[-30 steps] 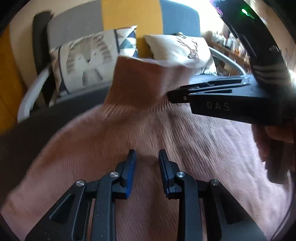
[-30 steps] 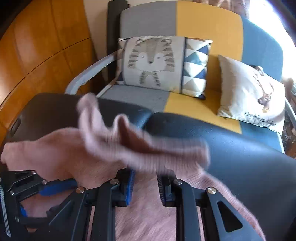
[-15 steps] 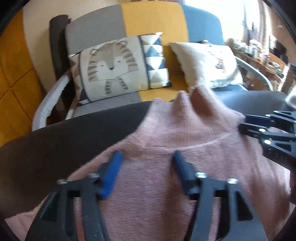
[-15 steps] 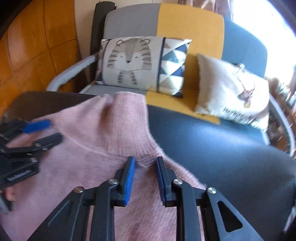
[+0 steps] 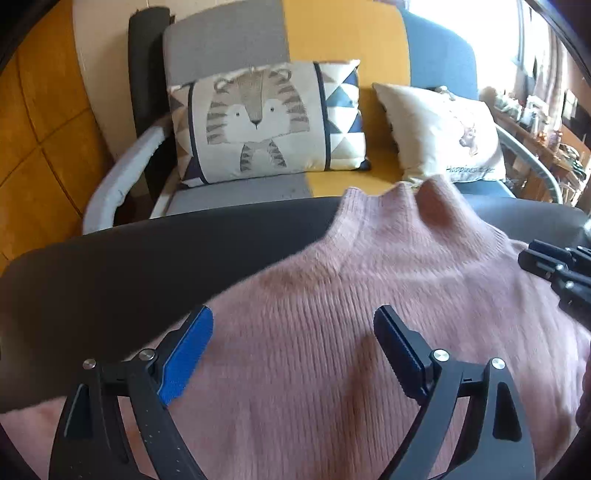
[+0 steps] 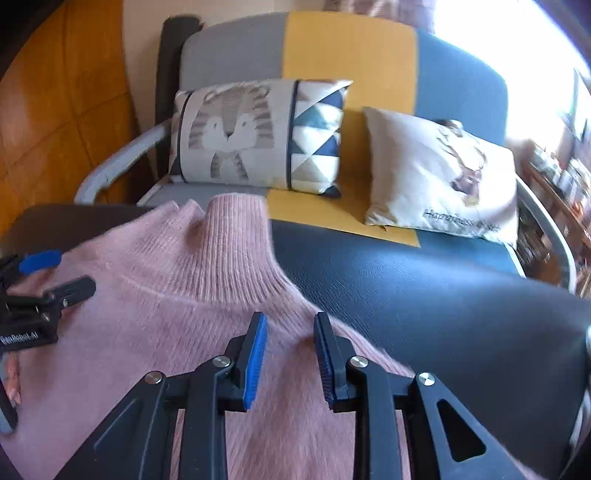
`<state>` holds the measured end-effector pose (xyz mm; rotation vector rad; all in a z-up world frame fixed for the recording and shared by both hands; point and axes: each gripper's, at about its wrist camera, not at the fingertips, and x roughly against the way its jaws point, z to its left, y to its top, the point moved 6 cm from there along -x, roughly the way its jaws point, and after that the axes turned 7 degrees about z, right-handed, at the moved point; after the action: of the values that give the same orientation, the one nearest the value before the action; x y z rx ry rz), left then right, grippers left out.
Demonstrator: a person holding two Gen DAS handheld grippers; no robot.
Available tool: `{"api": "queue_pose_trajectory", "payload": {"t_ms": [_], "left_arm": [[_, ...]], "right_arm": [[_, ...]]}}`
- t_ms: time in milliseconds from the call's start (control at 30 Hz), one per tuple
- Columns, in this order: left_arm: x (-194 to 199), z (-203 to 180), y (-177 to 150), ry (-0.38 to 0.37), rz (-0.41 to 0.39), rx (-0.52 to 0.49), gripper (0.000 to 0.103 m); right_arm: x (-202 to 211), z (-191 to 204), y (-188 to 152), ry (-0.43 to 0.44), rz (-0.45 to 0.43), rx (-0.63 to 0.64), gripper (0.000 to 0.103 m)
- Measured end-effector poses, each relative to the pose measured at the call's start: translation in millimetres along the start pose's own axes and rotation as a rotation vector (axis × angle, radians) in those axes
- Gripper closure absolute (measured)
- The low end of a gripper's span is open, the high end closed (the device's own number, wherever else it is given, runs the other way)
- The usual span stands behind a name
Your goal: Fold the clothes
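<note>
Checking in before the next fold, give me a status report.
Left gripper just opened wide, holding nothing. Right gripper part open above sweater, grip unclear. Sweater spread flat on dark table. Nothing in the way.

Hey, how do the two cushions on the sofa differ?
The left cushion bears a striped tiger face and a panel of blue and white triangles; the right cushion is plain cream with a small deer print and a line of writing. The left cushion stands nearly upright against the sofa back; the right one leans further back. Both are pale and rectangular.
</note>
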<state>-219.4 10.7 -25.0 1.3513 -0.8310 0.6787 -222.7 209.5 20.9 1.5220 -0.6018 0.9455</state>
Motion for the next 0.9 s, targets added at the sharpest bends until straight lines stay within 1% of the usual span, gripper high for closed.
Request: {"api": "queue_pose_trajectory", "payload": {"t_ms": [100, 133, 200, 233, 300, 400, 467, 533, 600, 633, 700, 800, 833, 900], "left_arm": [[33, -2, -24, -0.071, -0.030, -0.005, 0.012], [43, 0, -33, -0.085, -0.034, 0.003, 0.012], [56, 2, -53, -0.136, -0.014, 0.036, 0.012], [62, 2, -64, -0.169, 0.004, 0.056, 0.012], [62, 0, -85, -0.140, 0.035, 0.043, 0.012], [62, -3, -115, -0.083, 0.081, 0.016, 0.012], [57, -4, -130, -0.011, 0.097, -0.051, 0.011], [60, 1, -137, -0.013, 0.052, -0.081, 0.011], [58, 10, -139, -0.032, 0.058, -0.065, 0.010], [57, 15, -140, -0.043, 0.064, -0.055, 0.010], [52, 23, -137, -0.062, 0.080, -0.026, 0.007], [52, 28, -137, -0.058, 0.078, -0.052, 0.006], [53, 30, -138, -0.056, 0.076, -0.065, 0.006], [54, 36, -139, -0.072, 0.080, -0.060, 0.006]], "right_arm": [[31, -1, -23, 0.047, -0.017, -0.013, 0.078], [39, -5, -34, 0.037, -0.007, -0.021, 0.078], [54, -12, -57, 0.015, 0.014, -0.038, 0.078], [63, -15, -68, 0.022, 0.017, -0.067, 0.078], [77, -26, -92, 0.014, 0.031, -0.131, 0.078], [92, -45, -125, -0.023, 0.063, -0.226, 0.078], [101, -58, -143, -0.030, 0.073, -0.276, 0.078], [118, -69, -157, 0.001, 0.052, -0.338, 0.078], [137, -79, -171, 0.026, 0.021, -0.380, 0.078], [146, -84, -179, 0.018, 0.016, -0.382, 0.078], [165, -96, -196, -0.023, 0.020, -0.369, 0.078], [199, -123, -228, -0.115, 0.017, -0.369, 0.078], [211, -135, -240, -0.149, 0.015, -0.388, 0.078], [234, -161, -263, -0.206, 0.009, -0.436, 0.077]]}}
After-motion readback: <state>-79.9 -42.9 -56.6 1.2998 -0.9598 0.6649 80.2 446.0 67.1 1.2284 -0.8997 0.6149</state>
